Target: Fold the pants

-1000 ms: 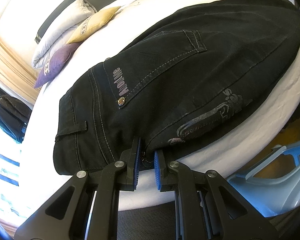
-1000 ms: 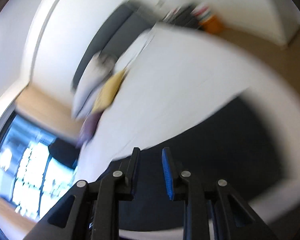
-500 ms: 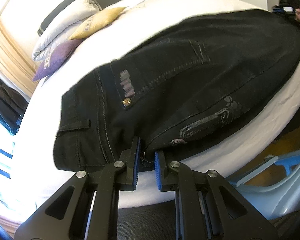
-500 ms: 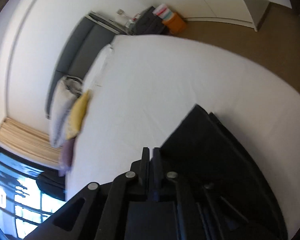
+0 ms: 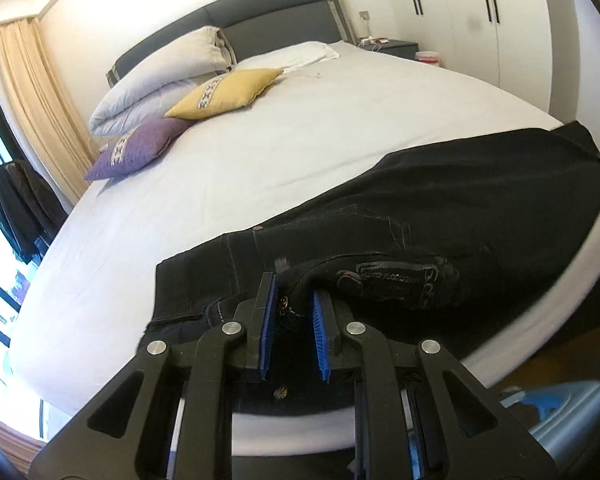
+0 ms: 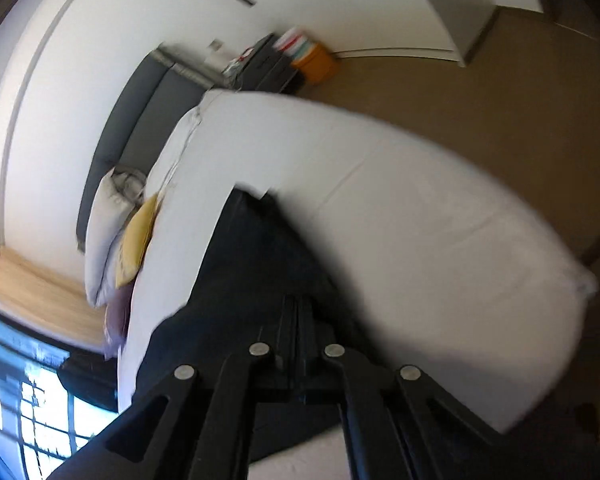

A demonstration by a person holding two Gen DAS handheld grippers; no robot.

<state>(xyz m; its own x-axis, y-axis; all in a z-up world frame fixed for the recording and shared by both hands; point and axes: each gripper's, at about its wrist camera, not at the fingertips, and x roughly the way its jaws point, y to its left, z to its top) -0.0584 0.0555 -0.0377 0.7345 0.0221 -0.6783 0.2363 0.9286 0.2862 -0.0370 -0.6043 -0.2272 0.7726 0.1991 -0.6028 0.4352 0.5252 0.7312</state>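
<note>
Lifting the black pants (image 5: 440, 216) off the bed (image 5: 300, 128) with my left tongs (image 5: 294, 312) pinching the waist edge and right tongs (image 6: 298, 320) clamped flat on the far end, I judge the fold barely begun, nothing laid over yet.

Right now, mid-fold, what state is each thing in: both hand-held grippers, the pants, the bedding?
Left hand-held gripper: blue pads clamped on the waist end of the pants.
Right hand-held gripper: shut on the pants fabric.
Black denim pants: stretched across the bed, near edge lifted.
White bed sheet: spread flat.
Yellow cushion: lying against the folded white duvet.
Purple cushion: lying flat.
</note>
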